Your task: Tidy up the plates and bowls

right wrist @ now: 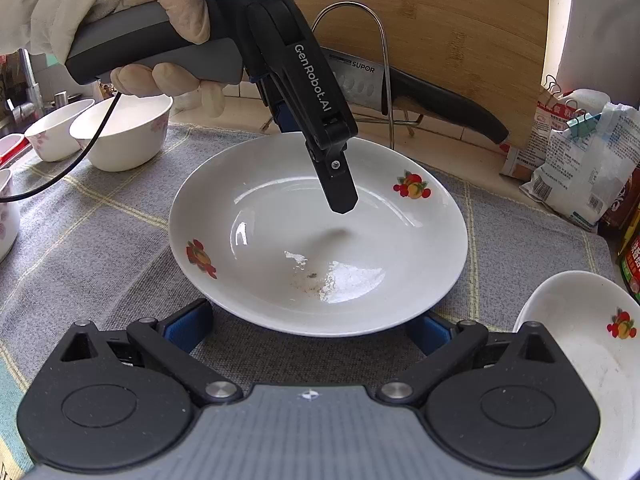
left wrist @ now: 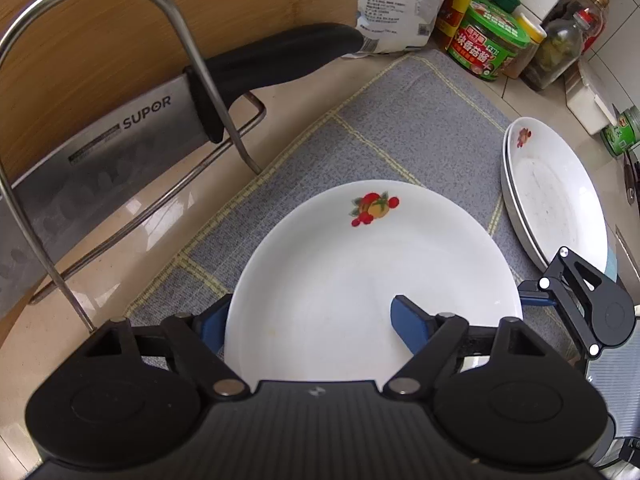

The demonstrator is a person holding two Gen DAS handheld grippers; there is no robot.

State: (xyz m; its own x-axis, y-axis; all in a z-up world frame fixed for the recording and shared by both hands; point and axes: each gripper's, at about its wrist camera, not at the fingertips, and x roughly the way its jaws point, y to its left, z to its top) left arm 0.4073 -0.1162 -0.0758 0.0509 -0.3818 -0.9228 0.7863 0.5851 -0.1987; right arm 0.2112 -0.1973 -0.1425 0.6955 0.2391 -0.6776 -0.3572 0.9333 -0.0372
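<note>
A white plate (left wrist: 360, 272) (right wrist: 280, 208) with red fruit motifs lies on the grey checked mat (left wrist: 400, 120). Some residue marks its middle. My left gripper (left wrist: 310, 320) (right wrist: 312, 164), held by a gloved hand (right wrist: 168, 4), points steeply down over the plate's rim. One blue finger (left wrist: 212, 320) sits outside the edge and the other (left wrist: 408, 320) hovers inside the well, so neither pad presses and the gripper is open. My right gripper (right wrist: 310, 328) is open at the opposite rim, a finger low on either side of the edge. Its linkage (left wrist: 580, 300) shows in the left wrist view.
Two stacked white plates (left wrist: 552, 200) (right wrist: 580, 360) lie beside the mat. Several white bowls (right wrist: 124, 136) stand on the opposite side. A cleaver (left wrist: 100, 152) rests in a wire rack (left wrist: 192, 60) against a wooden board (left wrist: 120, 40). Jars (left wrist: 488, 44) and bags (right wrist: 580, 168) line the wall.
</note>
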